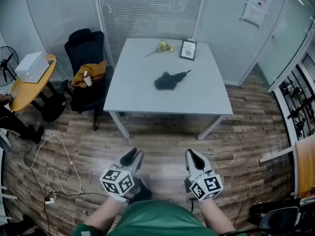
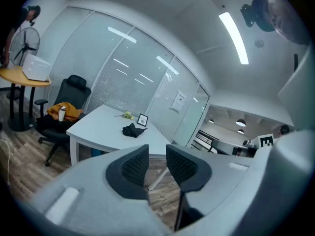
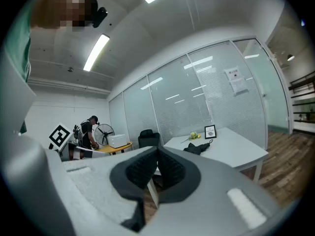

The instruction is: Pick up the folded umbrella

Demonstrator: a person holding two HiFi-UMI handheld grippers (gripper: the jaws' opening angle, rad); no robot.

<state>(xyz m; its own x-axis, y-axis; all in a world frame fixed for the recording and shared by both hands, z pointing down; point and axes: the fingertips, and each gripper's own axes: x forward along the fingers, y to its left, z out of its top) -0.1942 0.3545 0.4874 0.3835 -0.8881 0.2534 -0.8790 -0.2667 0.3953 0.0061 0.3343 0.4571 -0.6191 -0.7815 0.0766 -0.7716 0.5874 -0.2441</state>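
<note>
The folded black umbrella (image 1: 167, 80) lies loosely bunched near the middle of the white table (image 1: 142, 100), its handle pointing to the back right. It also shows far off as the umbrella (image 2: 133, 130) in the left gripper view and the umbrella (image 3: 198, 148) in the right gripper view. My left gripper (image 1: 133, 157) and right gripper (image 1: 193, 157) hang side by side over the wooden floor, well short of the table's front edge. The left gripper (image 2: 157, 165) is shut and holds nothing. The right gripper (image 3: 157, 168) has its pads together and is empty as well.
A picture frame (image 1: 188, 49) and a yellow flower (image 1: 164, 46) stand at the table's back. Left of the table is a black chair (image 1: 84, 63) with an orange cloth and a bottle. Further left are a round yellow table (image 1: 24, 90), a fan (image 1: 7, 63) and a floor cable (image 1: 49, 173). Shelving (image 1: 298, 100) lines the right.
</note>
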